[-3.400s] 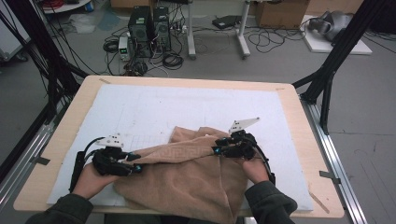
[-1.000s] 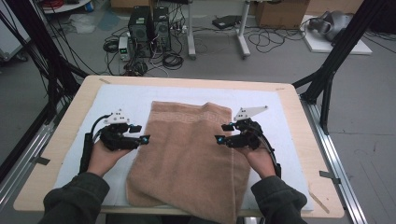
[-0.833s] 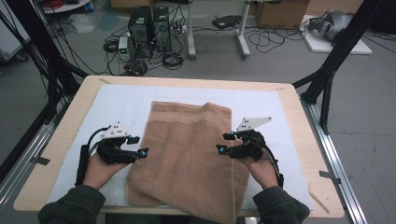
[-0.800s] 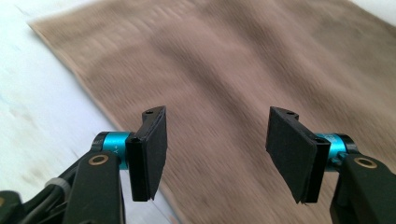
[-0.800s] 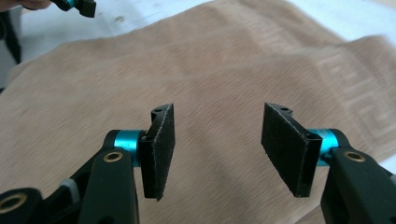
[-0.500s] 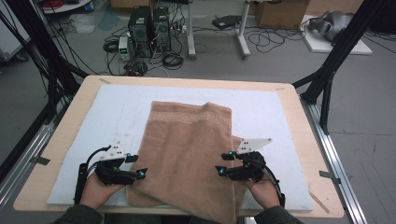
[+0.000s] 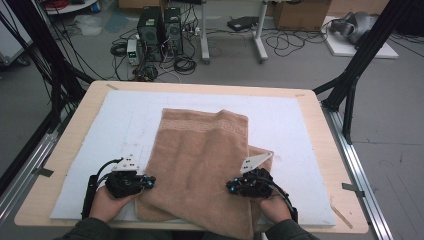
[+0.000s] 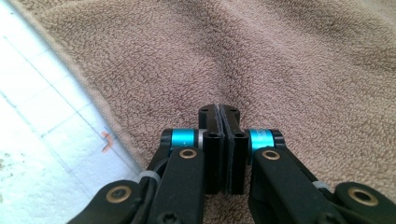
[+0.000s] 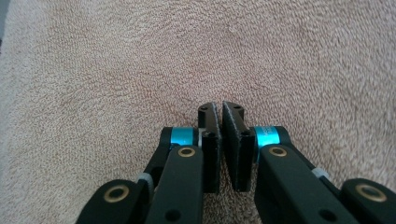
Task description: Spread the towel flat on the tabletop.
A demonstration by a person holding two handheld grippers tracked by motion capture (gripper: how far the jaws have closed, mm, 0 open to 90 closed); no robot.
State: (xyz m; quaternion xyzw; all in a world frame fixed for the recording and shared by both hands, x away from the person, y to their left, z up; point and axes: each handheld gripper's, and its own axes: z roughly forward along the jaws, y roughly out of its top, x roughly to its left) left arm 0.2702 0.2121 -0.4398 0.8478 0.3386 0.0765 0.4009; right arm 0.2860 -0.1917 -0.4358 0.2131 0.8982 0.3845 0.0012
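A tan terry towel (image 7: 200, 160) lies folded lengthwise on the white mat (image 7: 100, 130), with a lower layer sticking out at its right side. My left gripper (image 7: 149, 183) rests at the towel's near left edge and my right gripper (image 7: 231, 188) on its near right part, both pointing inward. In the left gripper view the jaws (image 8: 219, 111) have just been closing; the pads meet with no cloth visible between them, and the towel (image 8: 280, 60) puckers just ahead. In the right gripper view the jaws (image 9: 219, 108) have also just been closing, with a thin slit between them over the towel (image 9: 116, 70).
The mat covers most of the wooden table (image 7: 65, 155), whose near edge runs just below the hands. Black frame posts (image 7: 350, 85) stand at the table's sides. Computers and cables (image 7: 160, 30) sit on the floor beyond the far edge.
The towel, bunched between the grippers earlier, now lies flat and folded. Both hands have drawn back from the towel's mid sides to its near end and lowered. Both pairs of jaws went from open to closed.
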